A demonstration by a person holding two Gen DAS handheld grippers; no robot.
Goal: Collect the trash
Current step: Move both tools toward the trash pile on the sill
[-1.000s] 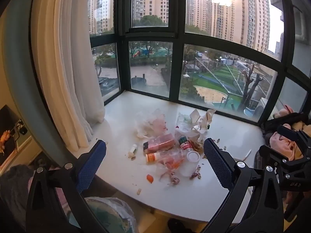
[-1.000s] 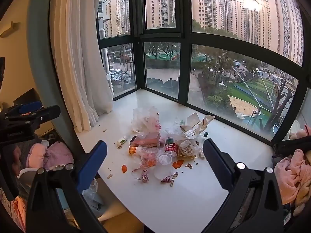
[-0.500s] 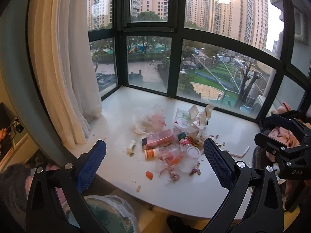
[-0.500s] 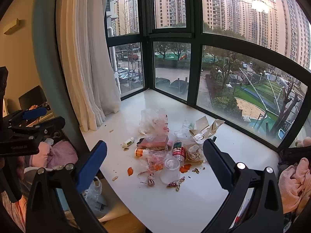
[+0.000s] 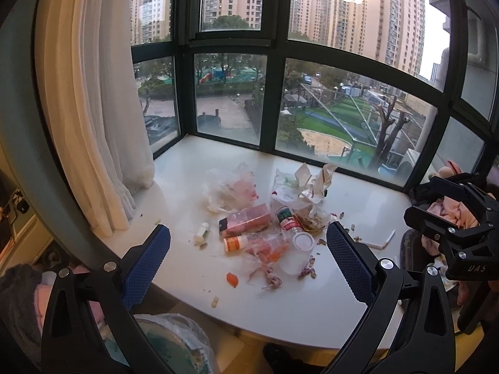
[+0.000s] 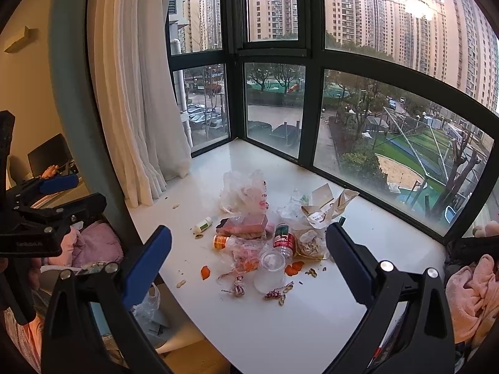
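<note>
Crumpled plastic bags (image 5: 232,187), a clear cup (image 6: 270,266), a red can (image 6: 283,237) and peanut shells (image 6: 308,243) litter the glossy white windowsill (image 5: 280,305), while the left gripper (image 5: 248,263) and right gripper (image 6: 249,260) hover above, ridged blue jaws spread wide, holding nothing.

Your left gripper (image 5: 248,263) and right gripper (image 6: 248,260): black frames, 2 blue textured fingers (image 5: 146,263) each, silver screws (image 5: 386,263), white lettering.

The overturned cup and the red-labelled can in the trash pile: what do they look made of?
The cup looks like thin translucent plastic: frosted, with the ledge showing through. The can seems metal under a glossy red printed label, though this is uncertain.
</note>
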